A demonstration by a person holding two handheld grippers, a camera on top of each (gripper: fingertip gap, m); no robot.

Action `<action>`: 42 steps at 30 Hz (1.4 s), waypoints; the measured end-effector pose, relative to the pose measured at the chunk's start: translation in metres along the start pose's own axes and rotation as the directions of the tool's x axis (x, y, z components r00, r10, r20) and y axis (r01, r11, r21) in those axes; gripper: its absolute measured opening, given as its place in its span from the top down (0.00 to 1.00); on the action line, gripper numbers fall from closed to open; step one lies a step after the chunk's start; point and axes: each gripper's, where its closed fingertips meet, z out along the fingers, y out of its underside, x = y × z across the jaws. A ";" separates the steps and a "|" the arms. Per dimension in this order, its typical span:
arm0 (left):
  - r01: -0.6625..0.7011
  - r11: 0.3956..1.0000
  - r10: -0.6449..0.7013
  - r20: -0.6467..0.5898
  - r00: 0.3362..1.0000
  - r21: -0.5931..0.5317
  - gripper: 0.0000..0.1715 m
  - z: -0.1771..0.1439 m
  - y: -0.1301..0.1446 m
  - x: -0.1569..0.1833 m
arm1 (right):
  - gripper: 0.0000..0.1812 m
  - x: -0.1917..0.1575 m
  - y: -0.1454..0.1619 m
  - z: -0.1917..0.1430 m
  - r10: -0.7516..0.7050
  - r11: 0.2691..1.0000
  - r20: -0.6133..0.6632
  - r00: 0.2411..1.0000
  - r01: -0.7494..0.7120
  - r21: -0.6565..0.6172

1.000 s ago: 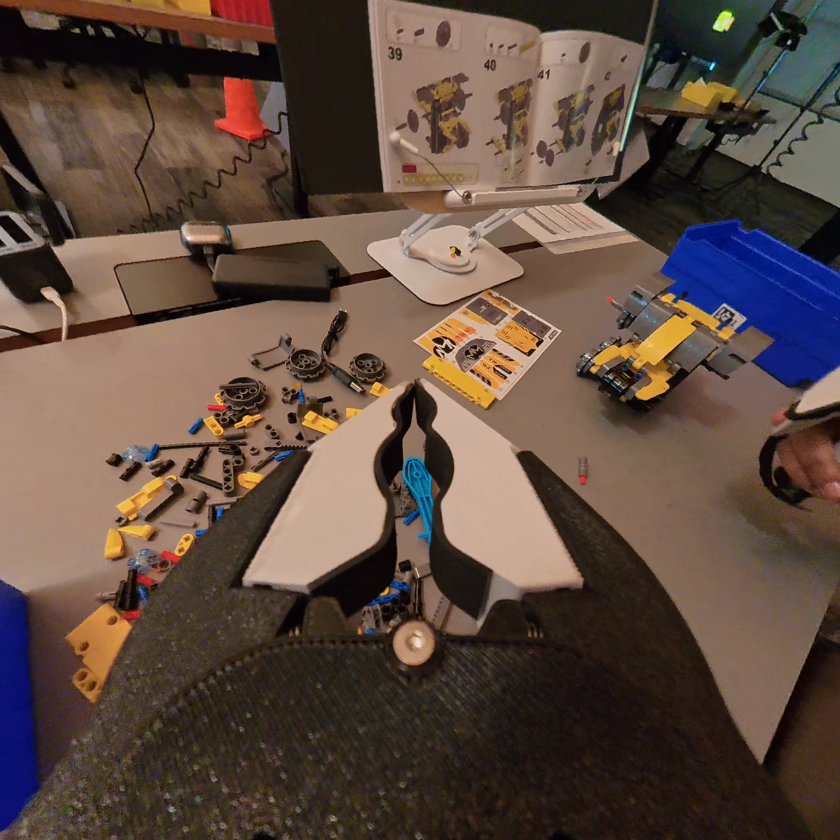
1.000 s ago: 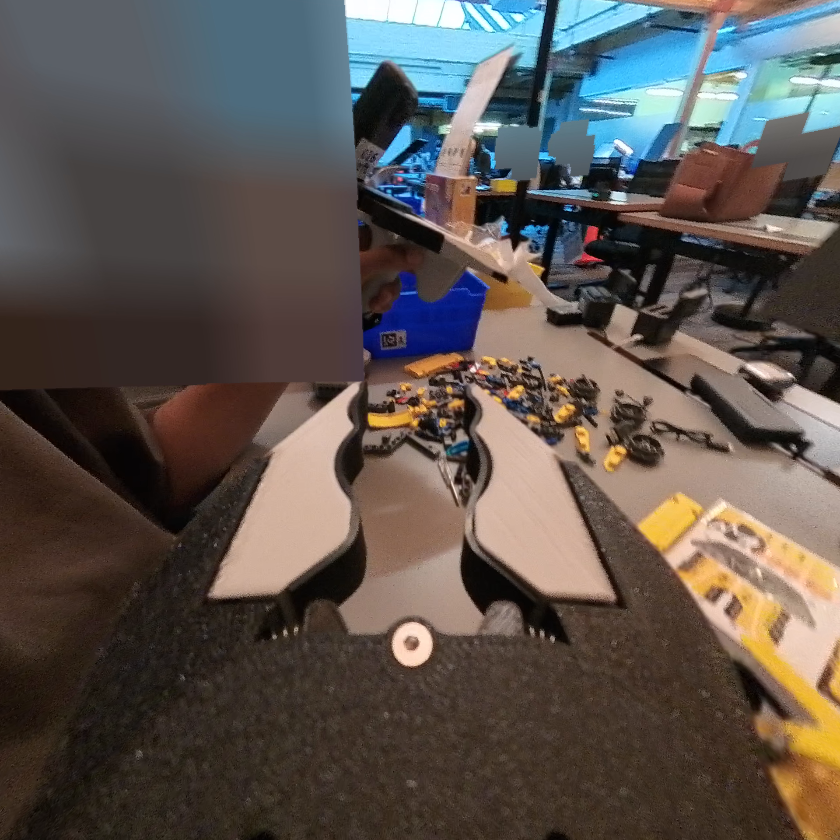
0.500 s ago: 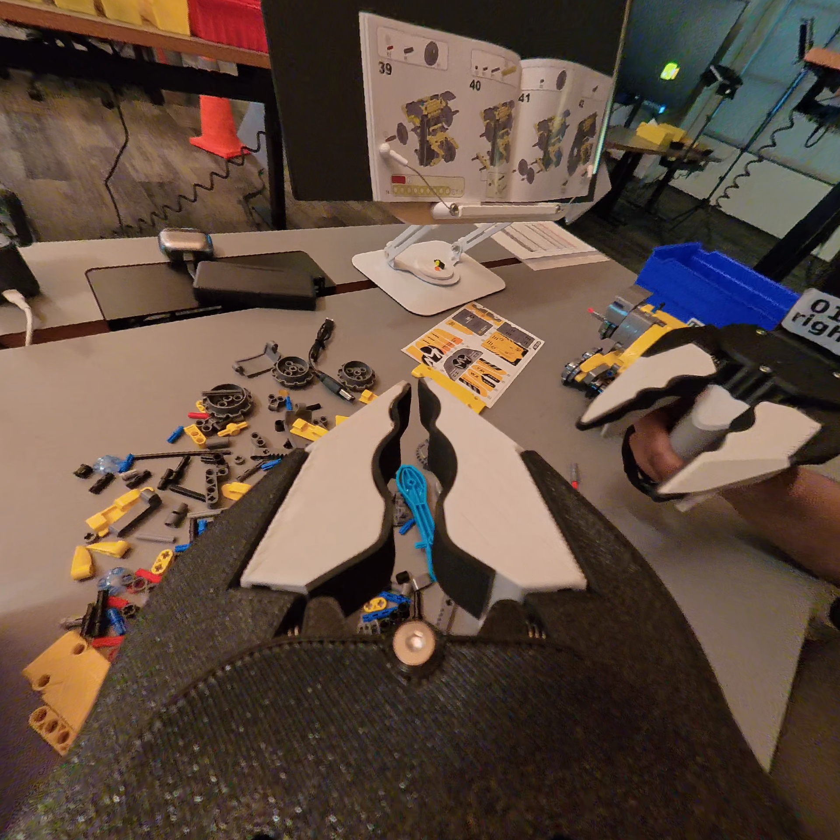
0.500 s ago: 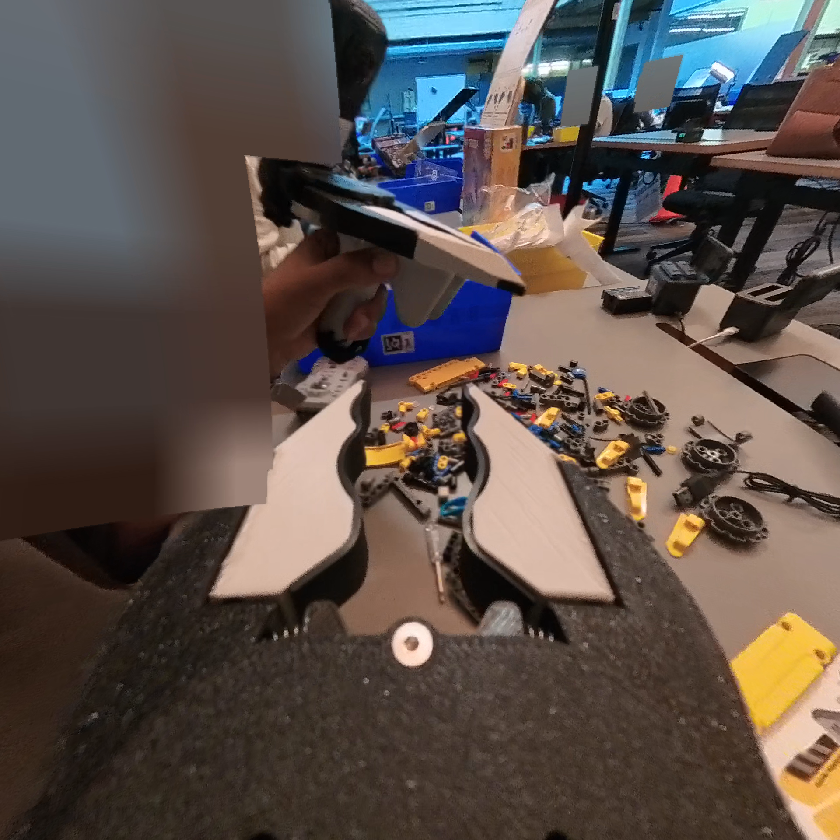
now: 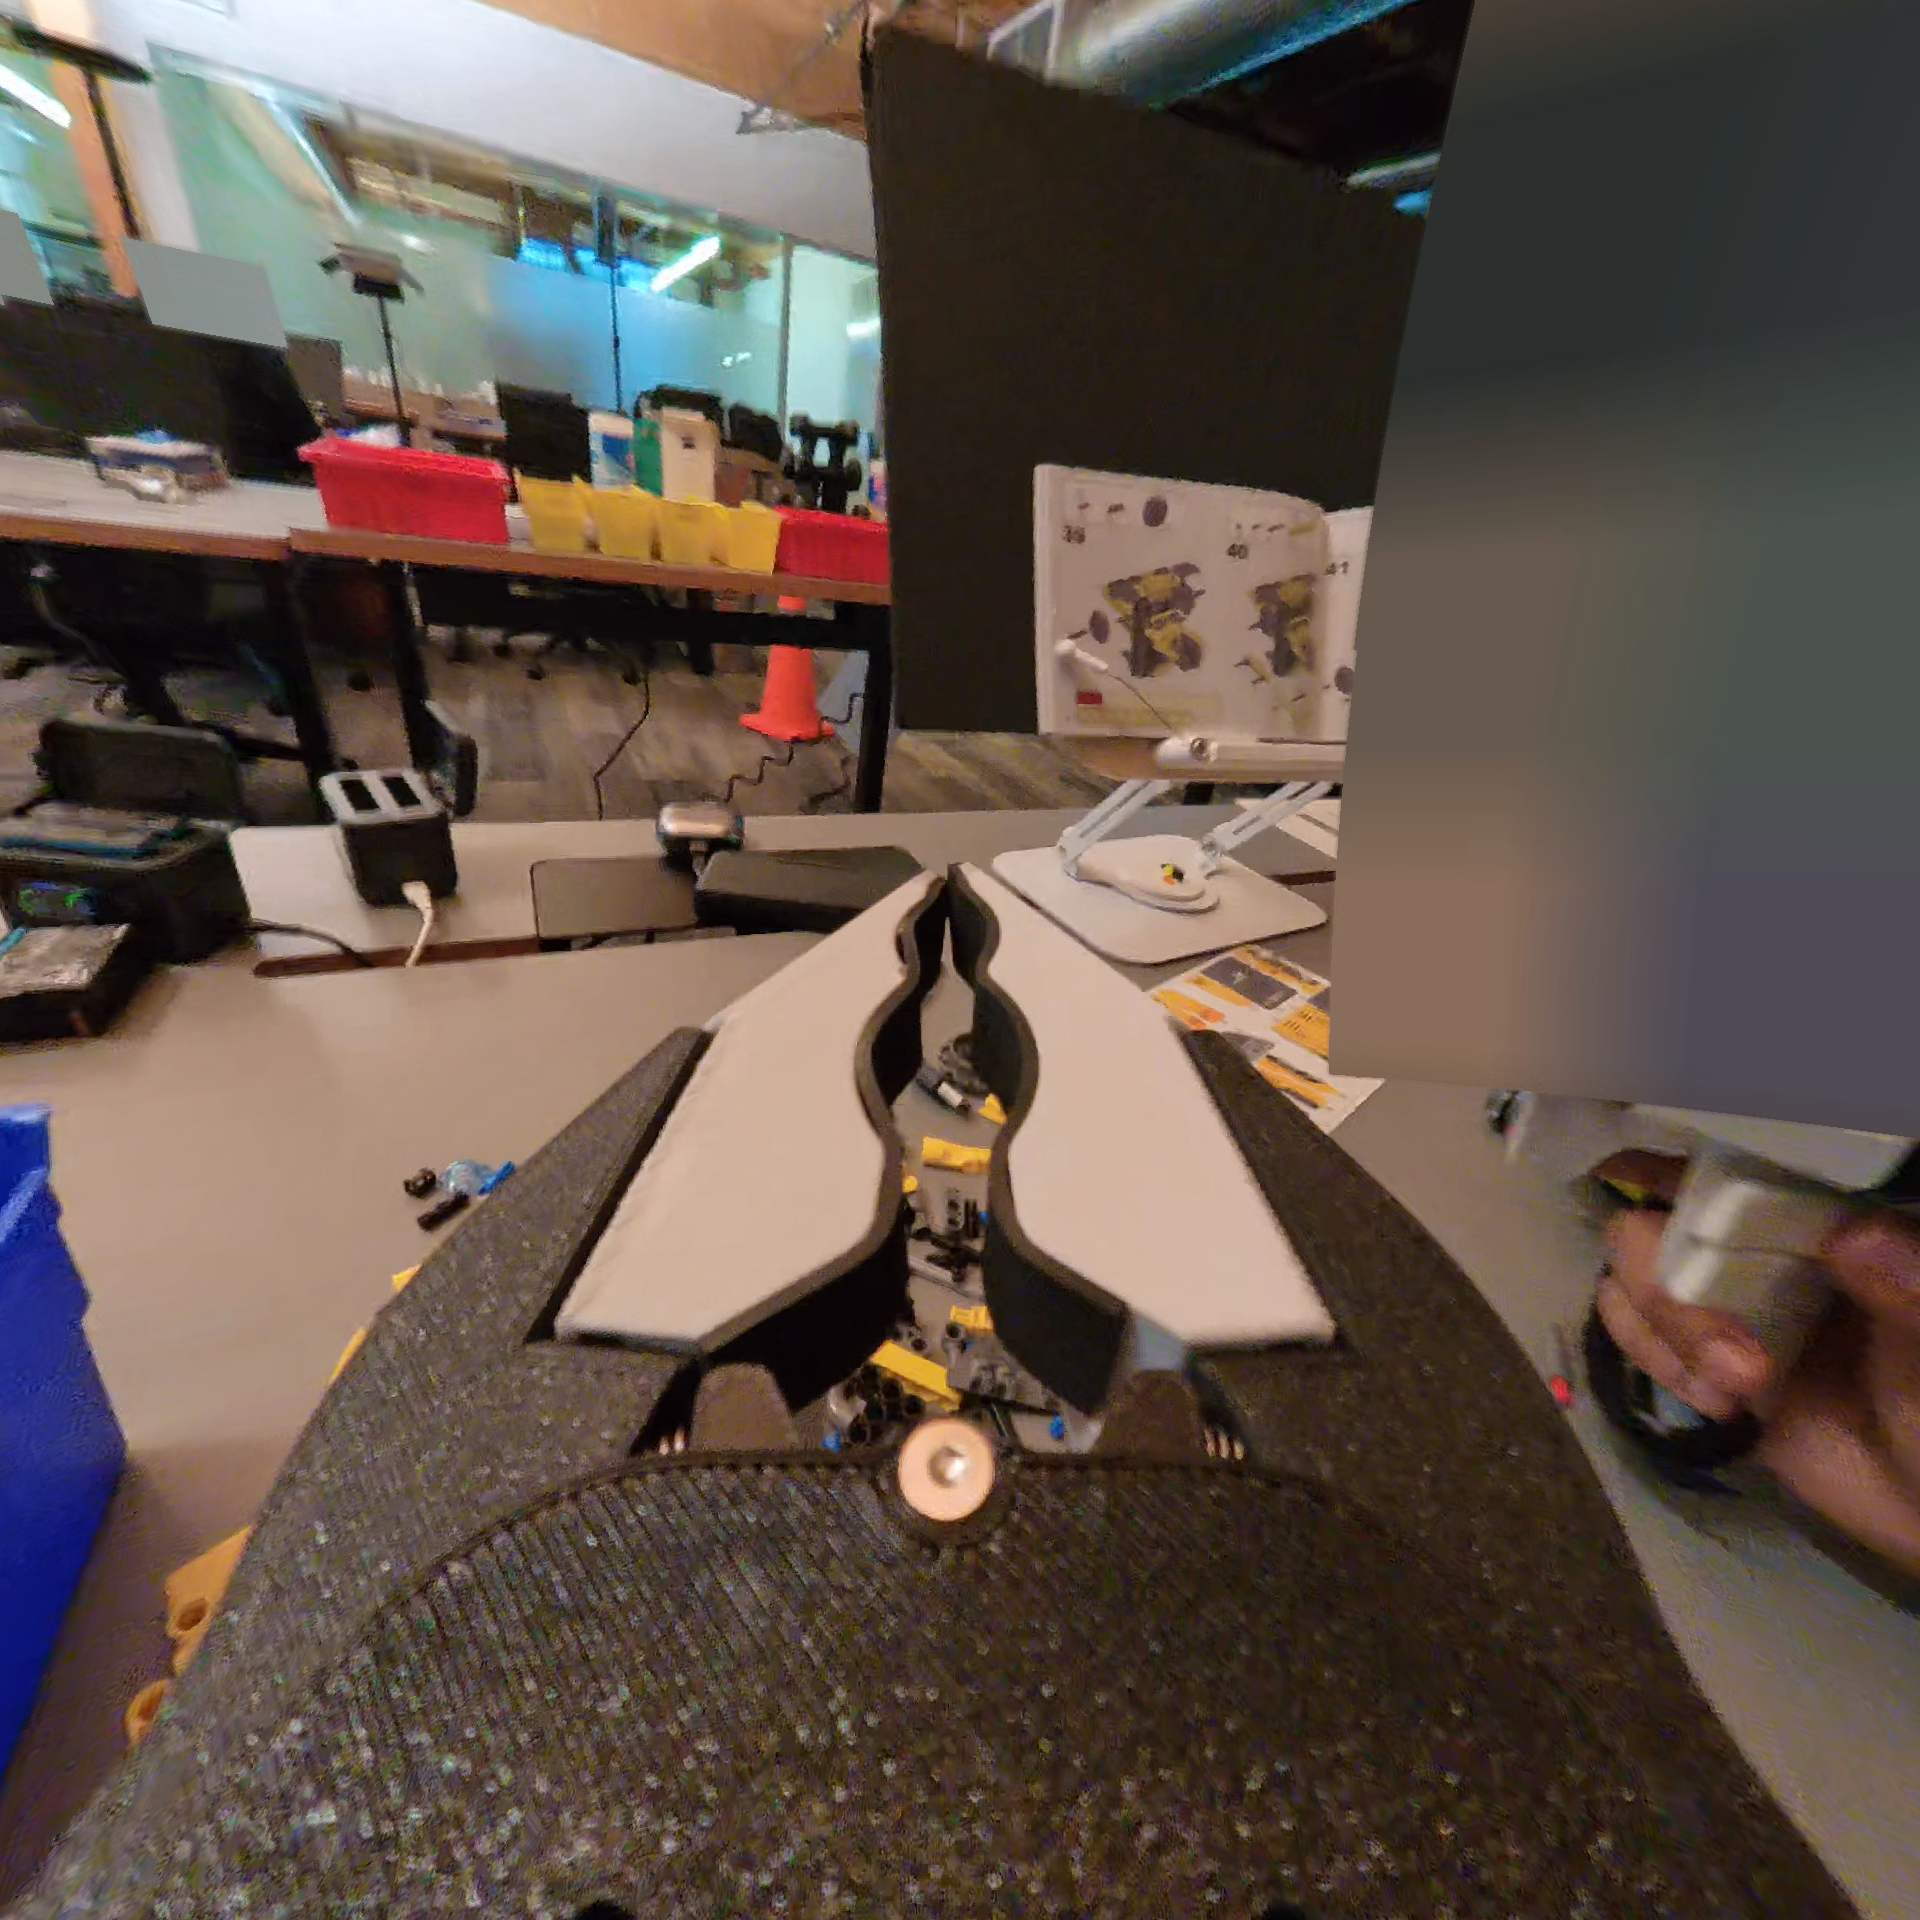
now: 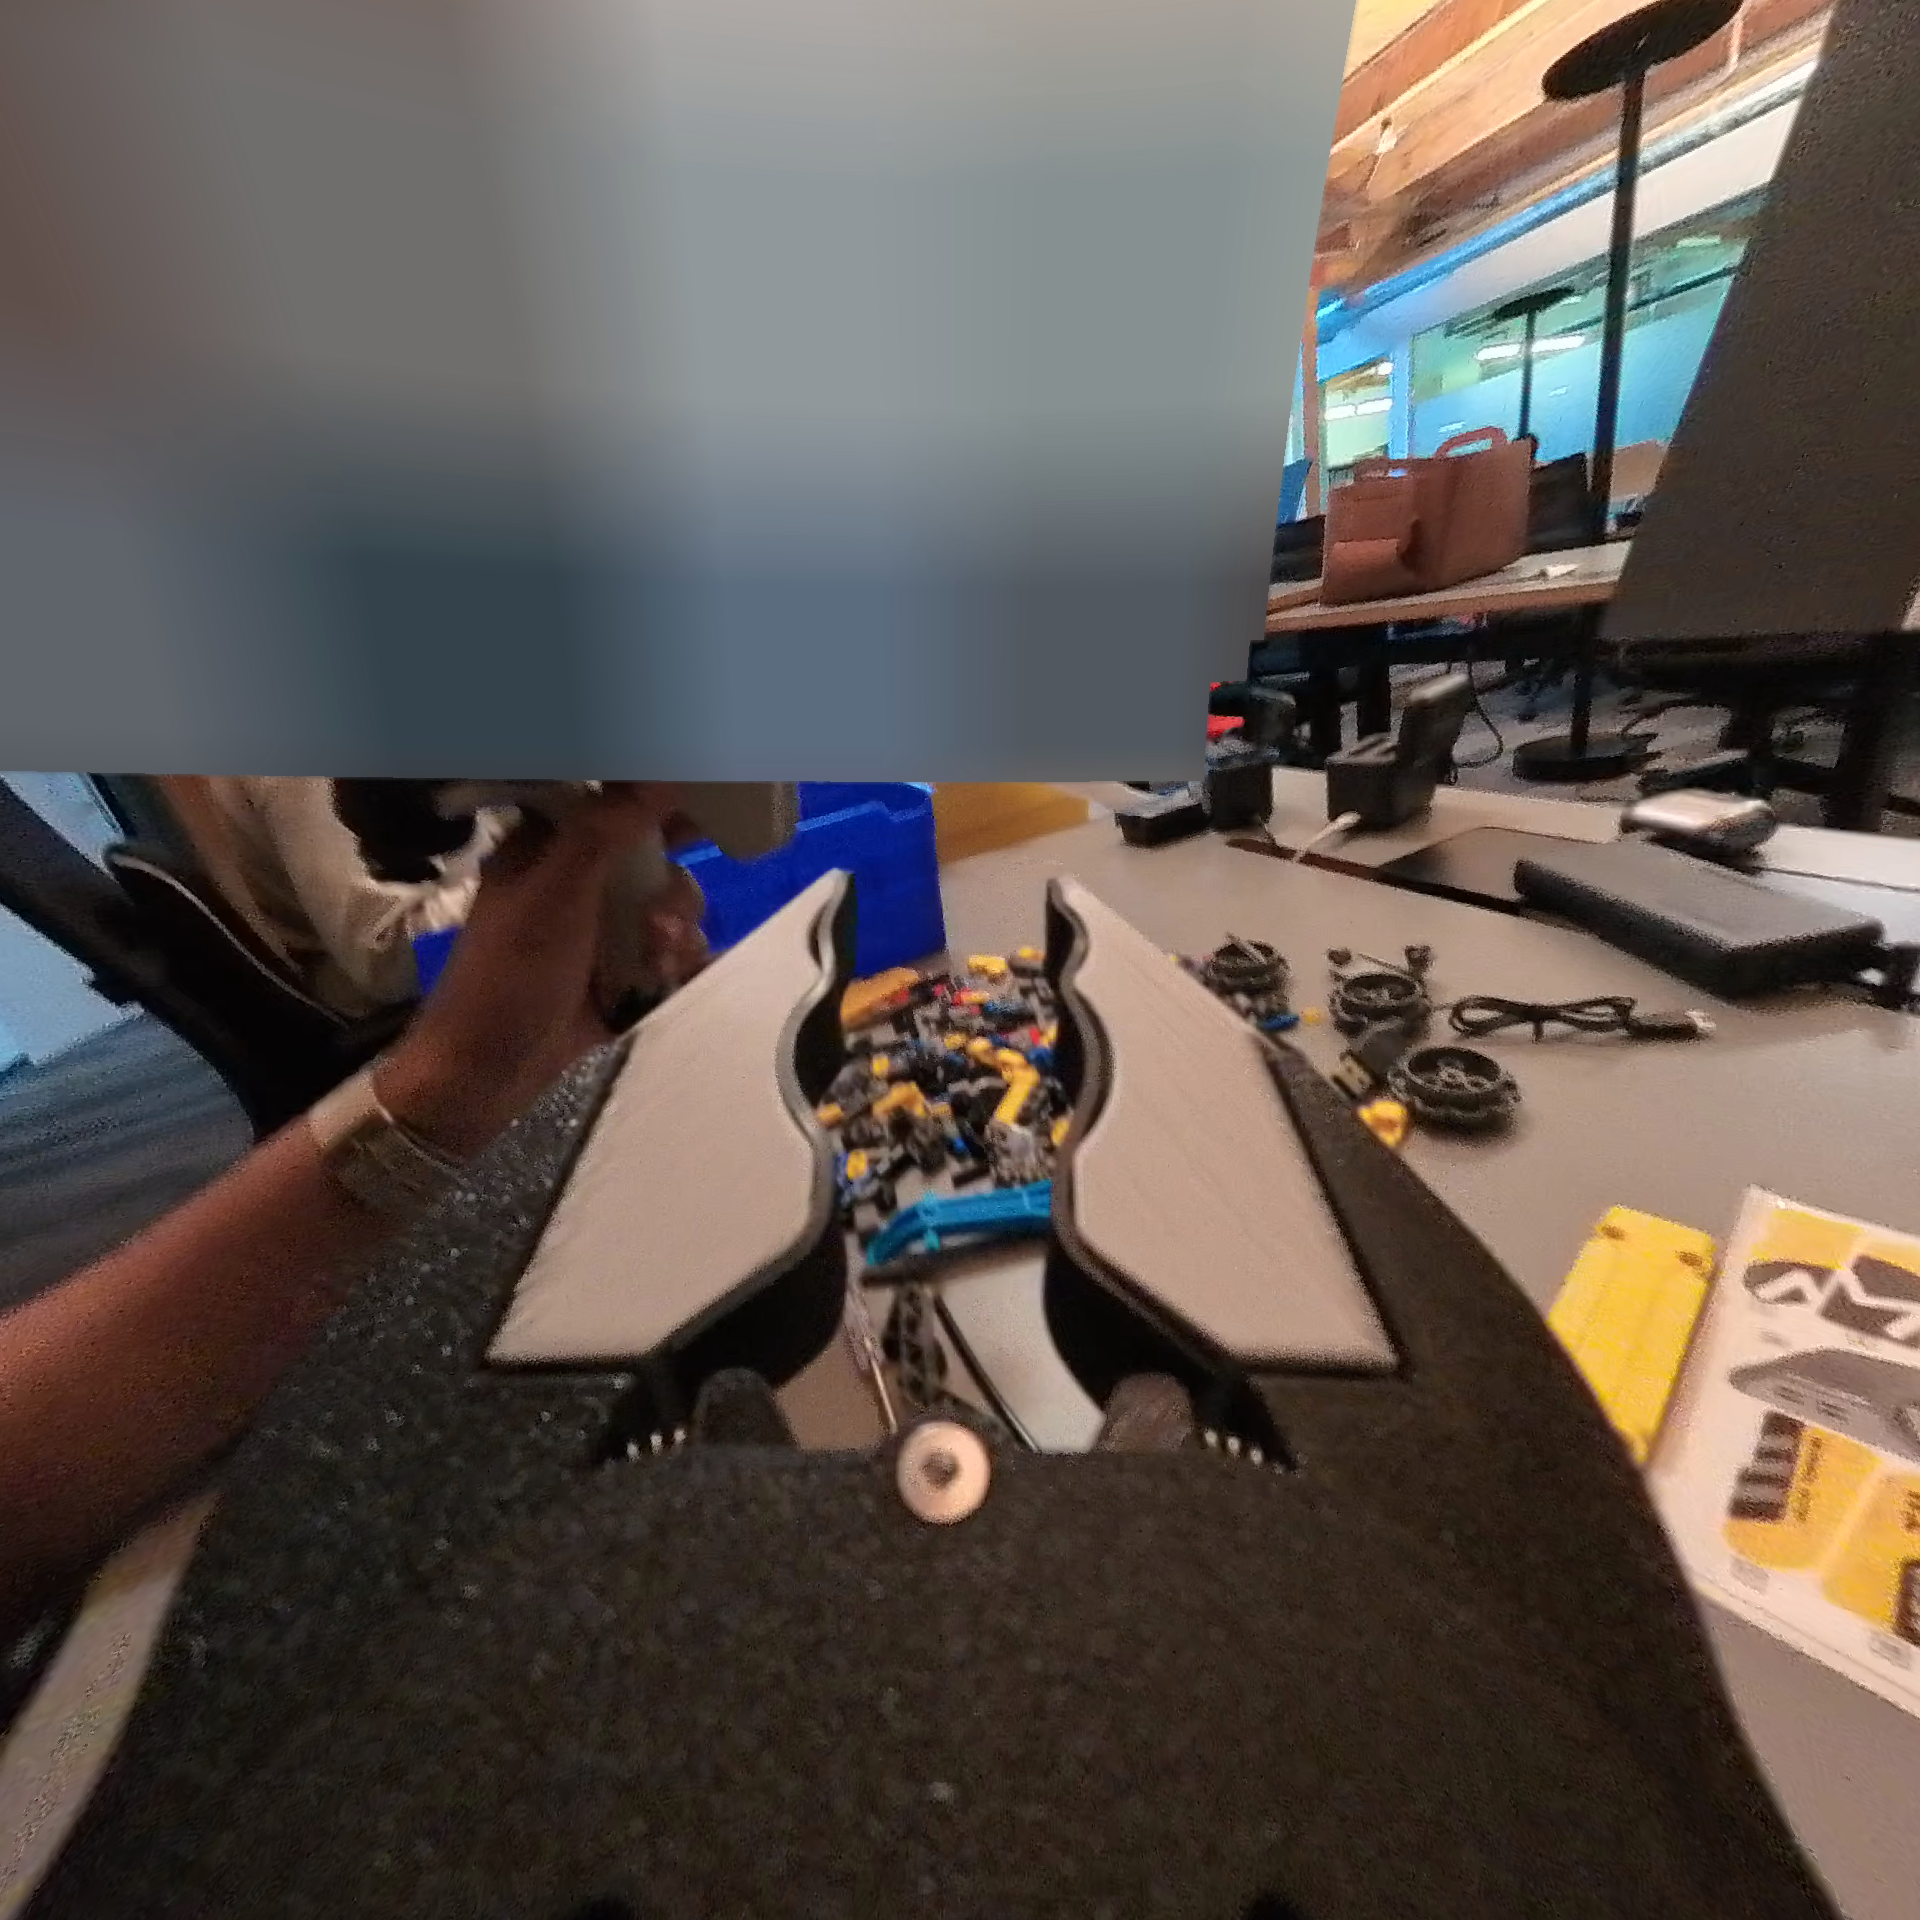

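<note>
Grey tabletop [image 6: 1662,1122] carries a heap of small yellow, black and blue building pieces [image 6: 935,1070] mid-surface, unassembled as far as shows. Right gripper [image 6: 948,914] hangs over the heap, fingers parted, empty. Left gripper [image 5: 948,896] hovers above more pieces, tips nearly together, nothing visibly between them. Black wheels [image 6: 1455,1086], a cable [image 6: 1558,1013] and a sticker sheet [image 6: 1829,1455] lie toward the right edge; an instruction booklet [image 5: 1184,613] stands on a stand at the far edge.

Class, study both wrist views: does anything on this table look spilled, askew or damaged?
Nothing looks damaged. The small building pieces lie loose in a heap on the grey table, not in the blue bin. The sticker sheet lies askew to the table edge. The right gripper is open above the heap; the left gripper is shut.
</note>
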 end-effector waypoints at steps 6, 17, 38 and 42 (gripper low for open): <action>-0.080 0.997 0.079 -0.021 0.997 -0.021 0.86 -0.020 -0.007 0.031 | 0.74 -0.027 0.027 -0.003 0.279 0.956 0.206 0.938 -0.253 -0.148; 0.083 0.995 -0.085 -0.035 0.996 -0.058 0.82 -0.085 0.009 0.045 | 0.78 -0.058 0.029 -0.021 -0.041 0.987 0.204 0.978 0.072 -0.147; -0.050 0.990 0.059 0.064 0.996 -0.135 0.68 -0.075 -0.078 0.014 | 0.69 -0.077 0.069 -0.009 0.073 0.940 0.265 0.961 0.022 -0.340; -0.028 0.980 0.023 -0.030 0.999 -0.197 0.59 -0.096 -0.065 0.048 | 0.69 -0.089 0.083 -0.009 -0.060 0.906 0.296 0.953 0.176 -0.384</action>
